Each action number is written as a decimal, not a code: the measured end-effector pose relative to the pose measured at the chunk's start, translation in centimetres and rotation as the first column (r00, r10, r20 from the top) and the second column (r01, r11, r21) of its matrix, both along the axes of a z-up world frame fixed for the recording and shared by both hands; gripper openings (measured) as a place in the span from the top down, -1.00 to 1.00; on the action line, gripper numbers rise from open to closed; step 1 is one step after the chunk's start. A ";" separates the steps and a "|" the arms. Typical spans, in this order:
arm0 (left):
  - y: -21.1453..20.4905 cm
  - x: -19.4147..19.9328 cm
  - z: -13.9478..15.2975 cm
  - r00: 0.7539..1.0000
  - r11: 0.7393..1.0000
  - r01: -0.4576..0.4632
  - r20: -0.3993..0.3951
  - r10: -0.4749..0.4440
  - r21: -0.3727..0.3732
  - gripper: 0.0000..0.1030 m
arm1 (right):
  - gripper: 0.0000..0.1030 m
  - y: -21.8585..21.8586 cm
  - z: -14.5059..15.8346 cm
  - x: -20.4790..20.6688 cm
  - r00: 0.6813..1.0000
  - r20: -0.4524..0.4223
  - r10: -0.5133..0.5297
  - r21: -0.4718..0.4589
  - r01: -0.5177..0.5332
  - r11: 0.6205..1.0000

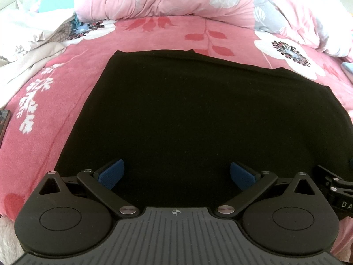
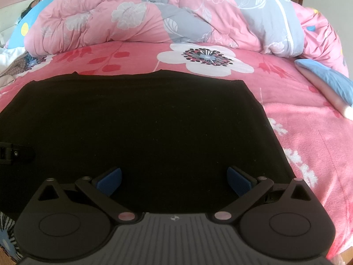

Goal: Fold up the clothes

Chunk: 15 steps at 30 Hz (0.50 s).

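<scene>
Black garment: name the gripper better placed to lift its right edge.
Right. The right gripper is open, with the black garment ending just beside it; the left gripper sits nearer the opposite edge.

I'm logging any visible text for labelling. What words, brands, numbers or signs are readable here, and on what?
"DA": white letters, cut off by the frame edge, on the right gripper's black body seen in the left wrist view.
Crosshair mark, no letters: on the left gripper's grey ribbed plate.
Nothing else reads.
</scene>
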<state>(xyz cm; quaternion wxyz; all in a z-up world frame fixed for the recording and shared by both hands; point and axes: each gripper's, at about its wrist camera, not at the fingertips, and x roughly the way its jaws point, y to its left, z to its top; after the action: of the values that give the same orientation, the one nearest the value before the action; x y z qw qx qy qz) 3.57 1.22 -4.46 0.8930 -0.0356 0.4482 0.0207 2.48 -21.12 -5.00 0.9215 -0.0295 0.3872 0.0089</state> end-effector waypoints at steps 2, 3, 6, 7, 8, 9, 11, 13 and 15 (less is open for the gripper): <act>0.0 0.0 0.0 1.000 1.000 0.000 -0.001 0.000 0.000 -1.00 | -1.00 0.0 0.0 0.0 1.000 -0.001 -0.001 0.000 0.001 1.000; 0.0 0.0 0.0 1.000 1.000 0.000 -0.001 0.000 -0.001 -1.00 | -1.00 0.0 0.0 0.0 1.000 -0.001 -0.001 0.000 0.001 1.000; 0.1 0.0 0.0 1.000 1.000 0.001 -0.002 -0.001 -0.001 -1.00 | -1.00 0.0 0.0 0.0 1.000 -0.001 -0.002 -0.001 0.002 1.000; 0.1 0.0 0.0 1.000 1.000 0.001 -0.002 -0.001 -0.002 -1.00 | -1.00 0.0 0.0 0.0 1.000 -0.001 -0.003 -0.001 0.003 1.000; 0.1 0.0 0.0 1.000 1.000 0.001 -0.003 -0.001 -0.002 -1.00 | -1.00 0.0 0.0 -0.1 1.000 -0.001 -0.004 -0.001 0.004 1.000; 0.1 0.0 0.0 1.000 1.000 0.001 -0.004 -0.001 -0.002 -1.00 | -1.00 0.0 0.0 -0.1 1.000 -0.001 -0.004 -0.001 0.004 1.000; 0.1 0.0 0.0 1.000 1.000 0.001 -0.004 -0.001 -0.002 -1.00 | -1.00 0.0 0.1 -0.1 1.000 -0.002 -0.005 -0.001 0.005 1.000; 0.1 0.0 0.0 1.000 1.000 0.001 -0.004 -0.001 -0.002 -1.00 | -1.00 0.0 0.1 -0.1 1.000 -0.002 -0.005 -0.002 0.005 1.000; 0.1 0.0 0.0 1.000 1.000 0.001 -0.005 -0.001 -0.003 -1.00 | -1.00 0.0 0.1 -0.1 1.000 -0.003 -0.006 -0.002 0.006 1.000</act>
<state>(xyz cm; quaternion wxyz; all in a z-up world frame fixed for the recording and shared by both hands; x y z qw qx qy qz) 3.58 1.32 -4.43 0.8919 -0.0365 0.4504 0.0196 2.41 -21.10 -4.94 0.9210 -0.0293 0.3884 0.0059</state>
